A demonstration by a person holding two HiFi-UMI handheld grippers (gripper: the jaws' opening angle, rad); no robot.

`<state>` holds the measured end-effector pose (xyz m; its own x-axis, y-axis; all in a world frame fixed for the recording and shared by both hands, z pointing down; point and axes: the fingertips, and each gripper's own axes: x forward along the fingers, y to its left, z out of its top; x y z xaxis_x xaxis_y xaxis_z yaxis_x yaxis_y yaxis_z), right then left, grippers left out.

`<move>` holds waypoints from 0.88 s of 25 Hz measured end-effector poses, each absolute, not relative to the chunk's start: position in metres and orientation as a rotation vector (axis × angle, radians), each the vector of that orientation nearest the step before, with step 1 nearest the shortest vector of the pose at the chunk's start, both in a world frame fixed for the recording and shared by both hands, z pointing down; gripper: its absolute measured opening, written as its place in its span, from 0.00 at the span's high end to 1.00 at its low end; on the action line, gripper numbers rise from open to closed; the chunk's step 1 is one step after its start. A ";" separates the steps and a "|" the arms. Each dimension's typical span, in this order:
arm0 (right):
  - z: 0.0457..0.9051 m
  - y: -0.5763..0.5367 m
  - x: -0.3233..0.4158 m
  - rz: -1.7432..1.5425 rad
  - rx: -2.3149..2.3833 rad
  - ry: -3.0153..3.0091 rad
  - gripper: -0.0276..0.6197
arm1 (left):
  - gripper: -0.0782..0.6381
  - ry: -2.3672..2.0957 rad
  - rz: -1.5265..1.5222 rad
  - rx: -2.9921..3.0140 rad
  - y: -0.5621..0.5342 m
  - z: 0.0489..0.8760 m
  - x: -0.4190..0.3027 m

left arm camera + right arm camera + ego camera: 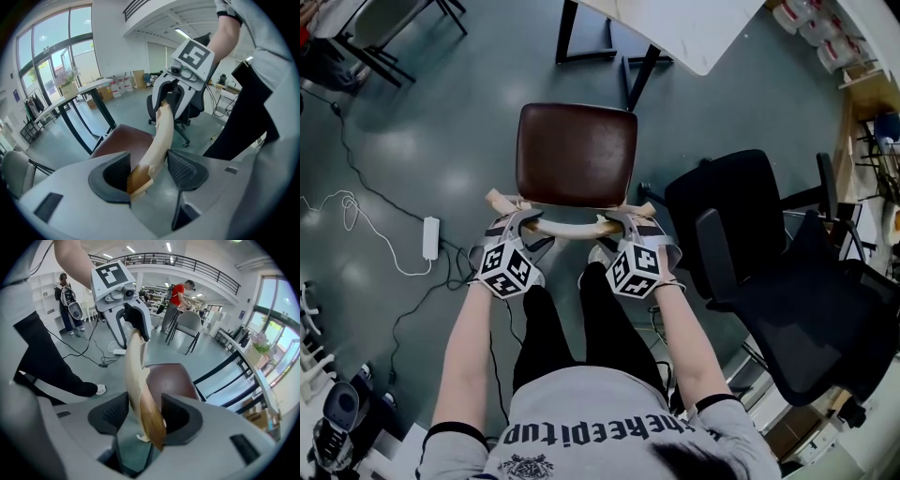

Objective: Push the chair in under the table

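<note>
Grey floor, white bench at the far edge. The chair stands clear of the bench, seat not under it. Left hand-held gripper and right hand-held gripper each straddle an end of the chair's wooden back rail, jaws apart, not clamped. Black office chair just beside, right.

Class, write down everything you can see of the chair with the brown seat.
The chair has a dark brown, glossy, rounded-square seat and a curved pale wooden back rail with chipped ends. It stands upright on the grey floor, short of the white table. The left gripper and right gripper each straddle one rail end, jaws apart.
</note>
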<state>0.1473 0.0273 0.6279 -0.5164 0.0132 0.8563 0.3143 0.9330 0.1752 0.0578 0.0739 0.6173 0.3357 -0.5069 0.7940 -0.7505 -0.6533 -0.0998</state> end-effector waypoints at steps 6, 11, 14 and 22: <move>0.628 0.019 0.143 -0.397 -0.249 -2.098 0.62 | 0.54 -1.131 1.220 2.316 0.066 0.618 0.053; 0.628 0.005 0.136 -0.404 -0.251 -2.107 0.62 | 0.54 -1.122 1.223 2.313 0.051 0.619 0.046; 0.625 -0.003 0.132 -0.411 -0.252 -2.112 0.62 | 0.54 -1.116 1.220 2.317 0.043 0.617 0.041; 0.624 -0.012 0.119 -0.393 -0.240 -2.107 0.62 | 0.54 -1.107 1.219 2.345 0.034 0.614 0.029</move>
<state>0.1192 -0.0119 0.6239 -0.5341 0.0171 0.8452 0.3209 0.9291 0.1840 0.0290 0.0336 0.6138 0.3520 -0.5044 0.7885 -0.7366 -0.6691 -0.0992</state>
